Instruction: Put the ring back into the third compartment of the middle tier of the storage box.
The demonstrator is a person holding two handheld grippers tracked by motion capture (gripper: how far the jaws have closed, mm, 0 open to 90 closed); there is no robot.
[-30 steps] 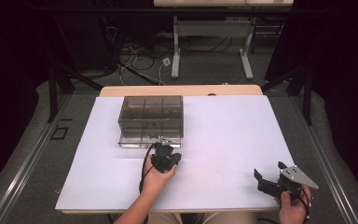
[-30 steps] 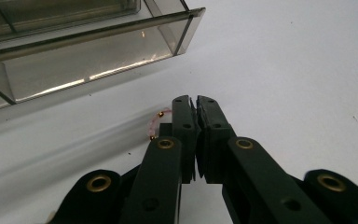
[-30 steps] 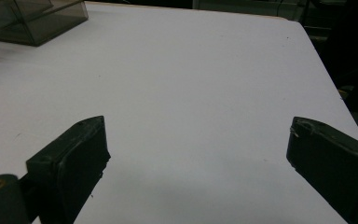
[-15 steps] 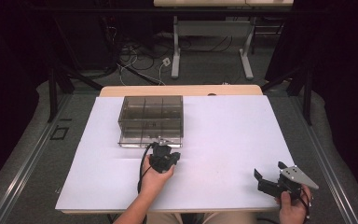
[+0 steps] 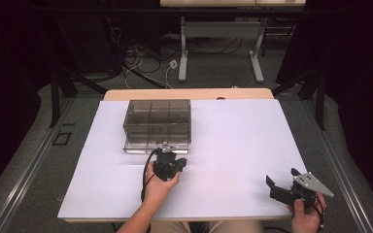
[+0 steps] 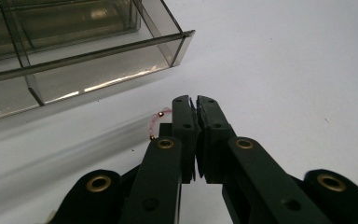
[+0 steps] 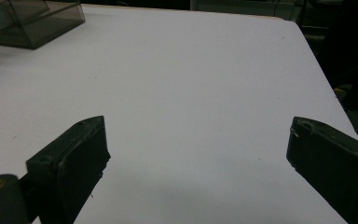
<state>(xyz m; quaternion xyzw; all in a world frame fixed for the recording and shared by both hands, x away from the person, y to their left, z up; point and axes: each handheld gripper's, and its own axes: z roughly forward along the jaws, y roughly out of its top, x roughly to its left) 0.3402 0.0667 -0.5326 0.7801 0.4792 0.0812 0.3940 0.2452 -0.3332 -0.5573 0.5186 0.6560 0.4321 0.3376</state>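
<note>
Jaws of the left gripper (image 6: 195,103) are pressed together low in the left gripper view, and a small pink beaded loop (image 6: 154,124) shows just left of their tips on the white table (image 6: 284,70), though whether it is pinched I cannot tell. Smoky clear compartment box (image 5: 157,125) sits centre-left in the high view, just above that gripper. At lower right, the right gripper (image 5: 281,186) is spread wide, holding nothing.

The right hand-held gripper (image 7: 198,154) is hanging wide open over the white desk (image 7: 191,70); a smoky clear box (image 7: 28,21) is sitting far left.
</note>
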